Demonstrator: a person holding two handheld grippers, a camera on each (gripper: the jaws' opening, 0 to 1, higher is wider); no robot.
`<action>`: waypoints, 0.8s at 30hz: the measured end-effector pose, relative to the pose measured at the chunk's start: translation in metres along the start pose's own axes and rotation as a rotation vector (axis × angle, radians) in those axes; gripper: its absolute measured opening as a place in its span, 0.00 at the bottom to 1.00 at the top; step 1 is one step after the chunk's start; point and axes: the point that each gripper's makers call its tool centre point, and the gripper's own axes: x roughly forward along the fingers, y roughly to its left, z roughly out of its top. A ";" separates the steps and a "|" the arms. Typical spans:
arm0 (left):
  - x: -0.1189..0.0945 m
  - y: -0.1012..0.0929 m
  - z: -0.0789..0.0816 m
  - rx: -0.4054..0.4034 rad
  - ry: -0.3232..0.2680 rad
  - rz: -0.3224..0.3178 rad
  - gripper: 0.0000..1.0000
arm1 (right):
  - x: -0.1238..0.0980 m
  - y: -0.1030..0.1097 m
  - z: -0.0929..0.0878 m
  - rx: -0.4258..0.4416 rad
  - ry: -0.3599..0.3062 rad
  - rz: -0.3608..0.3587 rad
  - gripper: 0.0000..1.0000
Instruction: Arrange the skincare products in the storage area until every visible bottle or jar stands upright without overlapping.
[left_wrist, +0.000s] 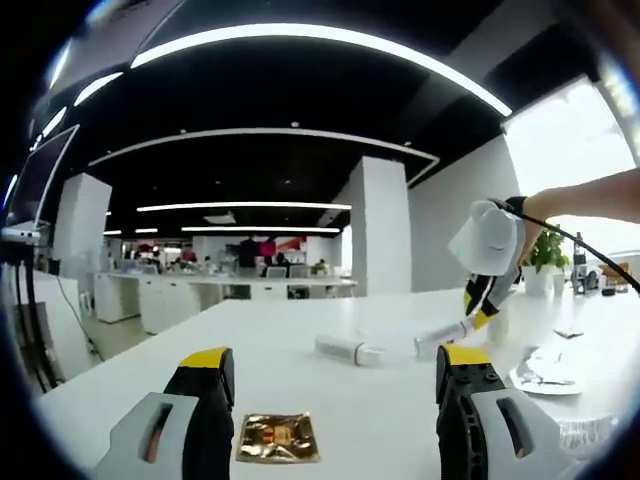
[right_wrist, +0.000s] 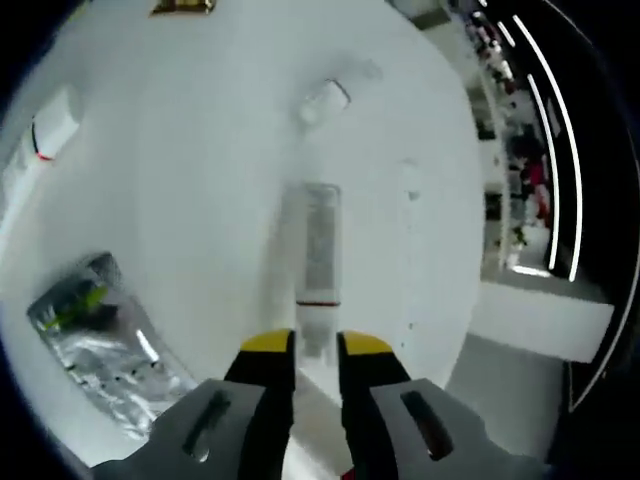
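A white tube (right_wrist: 320, 240) lies on the white table (right_wrist: 180, 200), and my right gripper (right_wrist: 316, 345) is shut on its capped end. In the left gripper view the same tube (left_wrist: 438, 338) slants down to the table from the right gripper (left_wrist: 480, 312), which comes in from the right under a person's arm (left_wrist: 585, 195). A second white tube (left_wrist: 345, 349) lies flat just to its left; it also shows farther off in the right gripper view (right_wrist: 325, 100). My left gripper (left_wrist: 334, 360) hangs open above the table's near side, with nothing between its jaws.
A gold packet (left_wrist: 277, 437) lies between the left jaws, near the table edge. A crumpled silver foil bag (right_wrist: 95, 330) lies left of the right gripper. A white block with a red mark (right_wrist: 50, 125) sits at the table's edge. An office with desks lies beyond.
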 end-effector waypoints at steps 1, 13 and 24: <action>0.000 0.000 0.000 0.004 0.001 -0.002 0.85 | 0.000 0.005 0.001 0.017 0.001 0.020 0.15; -0.002 -0.002 0.000 0.000 -0.001 -0.001 0.85 | 0.019 0.036 0.000 0.166 0.006 0.197 0.19; -0.001 -0.008 -0.002 0.009 0.004 -0.006 0.85 | 0.021 0.042 -0.001 0.144 0.015 0.203 0.20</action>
